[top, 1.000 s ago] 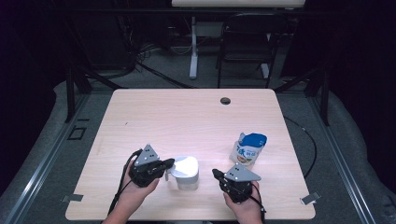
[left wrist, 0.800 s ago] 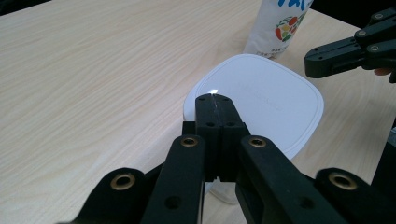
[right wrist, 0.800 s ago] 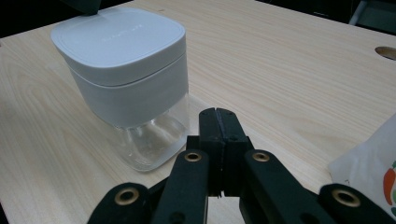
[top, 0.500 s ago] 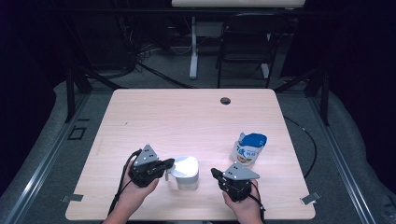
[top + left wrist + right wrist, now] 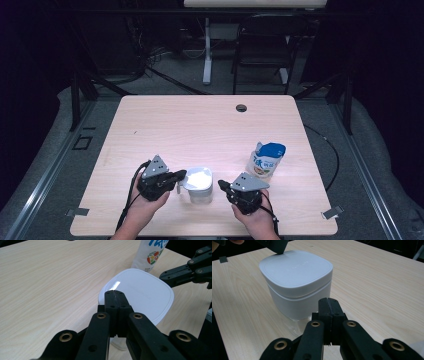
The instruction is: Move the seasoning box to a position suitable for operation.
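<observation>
left gripper (image 5: 181,175) closed, tip over white container (image 5: 199,184) lid.

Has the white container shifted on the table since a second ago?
No. In the high view the white container sits at the same spot relative to the blue-capped pouch and the table's front edge.

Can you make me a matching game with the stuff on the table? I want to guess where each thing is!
Things:
1. white container
2. blue-capped pouch
3. left gripper
4. small dark hole

Places:
A. near the table's far edge
B. jaws shut, tips at the lid's rim
C. between the two grippers
D. standing right of the white box

Pairs: 1-C, 2-D, 3-B, 4-A
</observation>
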A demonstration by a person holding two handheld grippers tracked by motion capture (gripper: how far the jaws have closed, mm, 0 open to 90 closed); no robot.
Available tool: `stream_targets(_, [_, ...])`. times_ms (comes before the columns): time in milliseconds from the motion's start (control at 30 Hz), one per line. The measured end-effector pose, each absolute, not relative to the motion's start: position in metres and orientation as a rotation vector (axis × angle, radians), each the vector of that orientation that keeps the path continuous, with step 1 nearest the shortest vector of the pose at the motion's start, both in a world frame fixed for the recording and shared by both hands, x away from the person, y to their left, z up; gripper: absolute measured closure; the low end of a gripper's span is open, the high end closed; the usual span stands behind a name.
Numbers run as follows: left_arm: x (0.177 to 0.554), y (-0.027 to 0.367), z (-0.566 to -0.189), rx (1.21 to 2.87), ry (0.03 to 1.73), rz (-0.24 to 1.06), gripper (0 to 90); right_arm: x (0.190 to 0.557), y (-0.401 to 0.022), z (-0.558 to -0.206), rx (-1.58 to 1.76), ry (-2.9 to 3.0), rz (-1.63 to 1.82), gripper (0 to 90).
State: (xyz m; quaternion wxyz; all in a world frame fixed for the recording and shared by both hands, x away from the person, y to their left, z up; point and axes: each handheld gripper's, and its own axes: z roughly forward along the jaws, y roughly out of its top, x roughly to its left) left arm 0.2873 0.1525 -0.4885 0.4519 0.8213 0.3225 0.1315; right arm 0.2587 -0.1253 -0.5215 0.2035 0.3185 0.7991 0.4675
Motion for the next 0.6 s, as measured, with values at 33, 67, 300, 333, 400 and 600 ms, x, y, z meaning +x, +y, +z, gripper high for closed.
stream_targets(33, [0.287, 0.152, -0.489, 2.028, 0.797, 0.325, 90.0, 0.259, -0.124, -0.522, 0.885, 2.233, 1.304, 90.0])
stream_targets(67, [0.287, 0.152, -0.488, 2.028, 0.797, 0.325, 90.0, 0.259, -0.123, -0.522, 0.878, 2.24, 1.301, 90.0])
stream_targets(300, [0.287, 0.153, -0.489, 2.028, 0.796, 0.324, 90.0, 0.259, -0.116, -0.524, 0.853, 2.264, 1.298, 90.0])
stream_targets(333, [0.287, 0.153, -0.489, 2.028, 0.796, 0.323, 90.0, 0.259, -0.115, -0.524, 0.85, 2.267, 1.3, 90.0])
stream_targets(400, [0.287, 0.153, -0.489, 2.029, 0.796, 0.324, 90.0, 0.258, -0.115, -0.524, 0.849, 2.269, 1.301, 90.0])
stream_targets(600, [0.287, 0.153, -0.489, 2.028, 0.796, 0.327, 90.0, 0.259, -0.113, -0.524, 0.846, 2.273, 1.3, 90.0])
